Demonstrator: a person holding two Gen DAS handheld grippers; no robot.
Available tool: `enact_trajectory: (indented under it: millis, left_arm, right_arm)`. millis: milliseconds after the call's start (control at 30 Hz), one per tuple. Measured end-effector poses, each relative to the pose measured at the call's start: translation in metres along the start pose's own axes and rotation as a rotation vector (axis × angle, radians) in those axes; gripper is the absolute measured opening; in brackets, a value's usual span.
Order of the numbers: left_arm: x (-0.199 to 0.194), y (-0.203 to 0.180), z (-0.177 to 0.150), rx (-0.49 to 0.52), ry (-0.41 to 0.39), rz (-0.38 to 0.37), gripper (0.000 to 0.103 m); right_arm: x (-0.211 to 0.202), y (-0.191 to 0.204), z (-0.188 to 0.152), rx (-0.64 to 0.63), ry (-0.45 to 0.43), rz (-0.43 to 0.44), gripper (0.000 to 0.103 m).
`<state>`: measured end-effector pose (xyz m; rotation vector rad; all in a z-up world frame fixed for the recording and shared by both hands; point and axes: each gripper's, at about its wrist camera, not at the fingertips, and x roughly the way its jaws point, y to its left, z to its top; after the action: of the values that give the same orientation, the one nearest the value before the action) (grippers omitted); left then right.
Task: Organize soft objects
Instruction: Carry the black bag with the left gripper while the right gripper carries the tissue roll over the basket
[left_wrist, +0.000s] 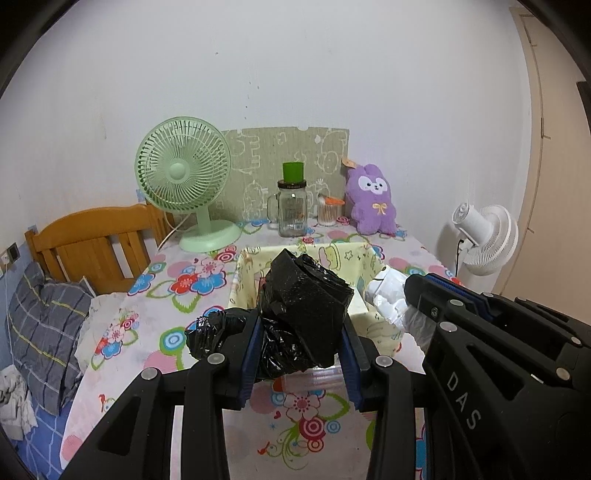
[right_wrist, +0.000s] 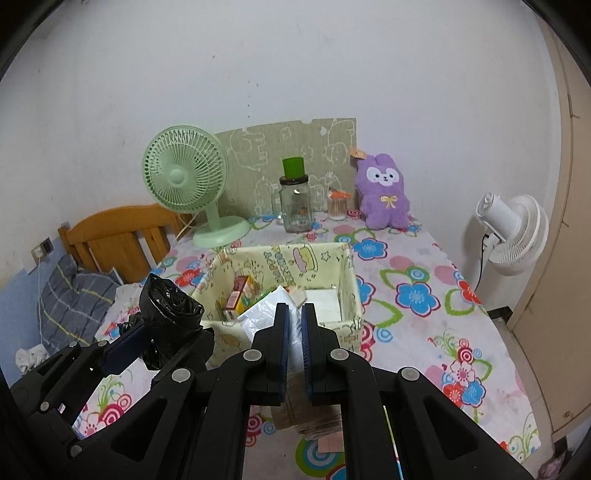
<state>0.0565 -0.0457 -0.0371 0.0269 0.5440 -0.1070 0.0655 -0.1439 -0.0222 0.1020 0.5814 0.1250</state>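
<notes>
- We've got two grippers in play: the left gripper (left_wrist: 301, 334) sits bottom centre of its own view, with its fingers (left_wrist: 254, 347) part-way apart and pressed onto one black plastic bag roll (left_wrist: 306, 302), held in the air just in front of the basket.
- The right gripper (right_wrist: 294, 328) is bottom centre of its view. Its fingers (right_wrist: 282, 332) are nearly together, pinching one white plastic bag (right_wrist: 258, 314), a thin bit of which sits between the pads.
- One fabric basket (right_wrist: 280, 254) sits mid-frame on the flowery tabletop (right_wrist: 417, 295). It's pale yellow with cartoon print; there's lettering on the inside wall, but we can't read it. Inside are one small red and yellow box (right_wrist: 242, 293) and some flat white stuff.
- There are two fans: one mint green desk fan (left_wrist: 184, 181) in the upper left of the tabletop, and one white fan (left_wrist: 484, 236) off the right edge.
- Along the back: one glass jar mug (left_wrist: 291, 210) with a green cap, one small container of cotton swabs (left_wrist: 328, 212) and one purple plush bunny (left_wrist: 371, 201).
- The only writing we can make out is "DAS" on the right gripper's body, lower right of the left view.
- At far left, one wooden headboard (left_wrist: 88, 240) and one grey plaid pillow (left_wrist: 44, 325).
</notes>
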Motion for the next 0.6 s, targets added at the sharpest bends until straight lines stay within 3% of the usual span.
enact_trajectory:
  millis: [600]
  left_arm:
    - [0.029,0.006,0.022,-0.018,-0.006,0.01,0.039]
  right_arm:
    - [0.028,-0.001,0.024,0.001,-0.018,0.002,0.009]
